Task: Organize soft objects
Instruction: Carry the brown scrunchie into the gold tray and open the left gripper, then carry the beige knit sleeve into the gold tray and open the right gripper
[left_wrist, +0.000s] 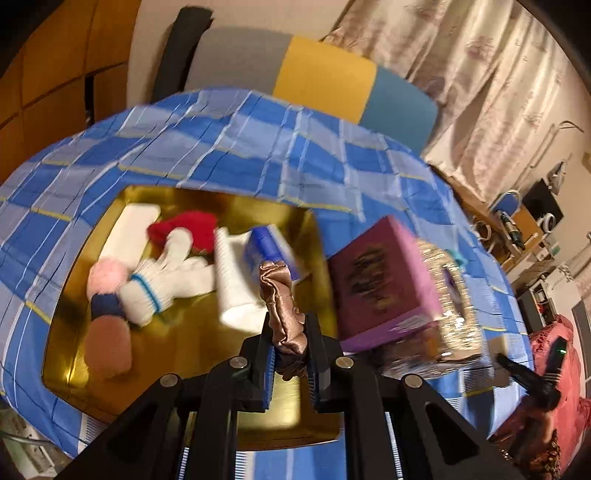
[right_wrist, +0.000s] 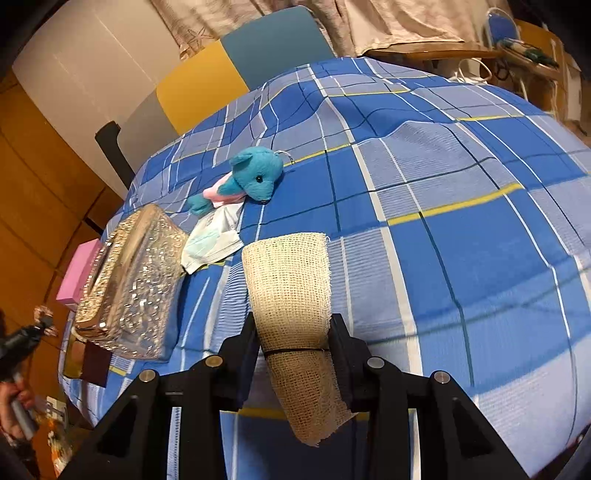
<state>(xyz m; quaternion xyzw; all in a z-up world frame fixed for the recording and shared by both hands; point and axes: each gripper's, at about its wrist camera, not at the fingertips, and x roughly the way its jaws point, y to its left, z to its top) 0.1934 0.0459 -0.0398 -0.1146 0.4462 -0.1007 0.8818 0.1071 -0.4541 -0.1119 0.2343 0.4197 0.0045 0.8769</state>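
Observation:
My left gripper (left_wrist: 290, 350) is shut on a bronze satin scrunchie (left_wrist: 280, 306) and holds it above the near part of a gold tray (left_wrist: 184, 354). In the tray lie a white glove (left_wrist: 166, 273), a red plush piece (left_wrist: 188, 229), a pink pompom (left_wrist: 107, 273), a brown pad (left_wrist: 109, 347), white folded pieces (left_wrist: 232, 280) and a blue pack (left_wrist: 271, 251). My right gripper (right_wrist: 293, 343) is shut on a beige mesh bandage roll (right_wrist: 291, 291) above the bed. A teal plush toy (right_wrist: 251, 177) and a packaged face mask (right_wrist: 212, 240) lie beyond it.
A purple box (left_wrist: 380, 288) and a glittery gold pouch (left_wrist: 450, 306) stand right of the tray; the pouch (right_wrist: 129, 280) and a pink box (right_wrist: 79, 273) show left in the right wrist view. The blue checked bedspread (right_wrist: 443, 184) covers the bed. A chair (left_wrist: 325, 74) stands behind.

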